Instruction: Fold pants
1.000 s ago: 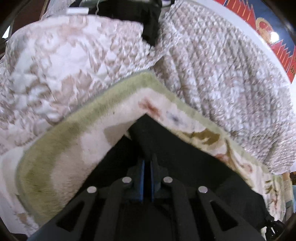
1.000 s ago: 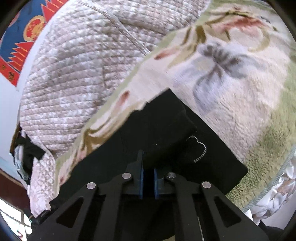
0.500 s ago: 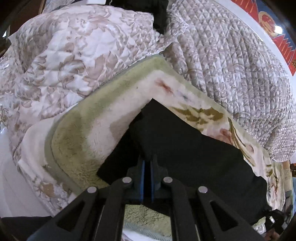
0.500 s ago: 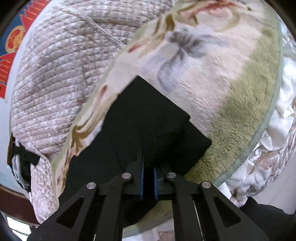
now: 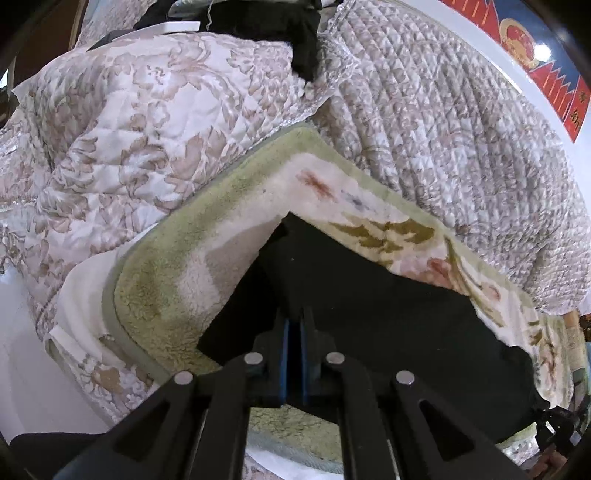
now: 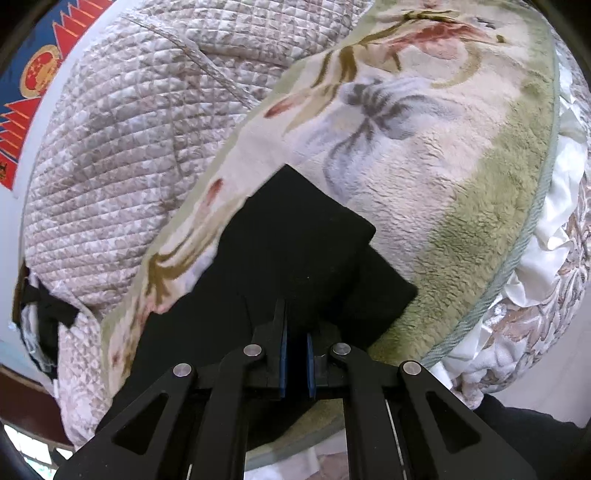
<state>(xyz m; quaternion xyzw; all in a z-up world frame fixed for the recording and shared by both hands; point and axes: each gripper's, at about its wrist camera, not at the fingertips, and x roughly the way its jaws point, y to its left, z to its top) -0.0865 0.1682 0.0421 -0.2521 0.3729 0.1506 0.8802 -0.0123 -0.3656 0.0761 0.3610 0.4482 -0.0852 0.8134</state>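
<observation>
Spread over quilted bedding (image 5: 461, 122), a fleecy floral blanket (image 6: 461, 192) is covered by black pants (image 6: 295, 236), whose near edge is pinched by the left gripper (image 5: 294, 332) and right gripper (image 6: 295, 339).

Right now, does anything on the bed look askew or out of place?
Slightly. The black pants lie in offset layers on the fleece blanket, the top layer's corner short of the one beneath, so the edges do not line up. Another dark garment sits bunched on the quilt behind.
</observation>
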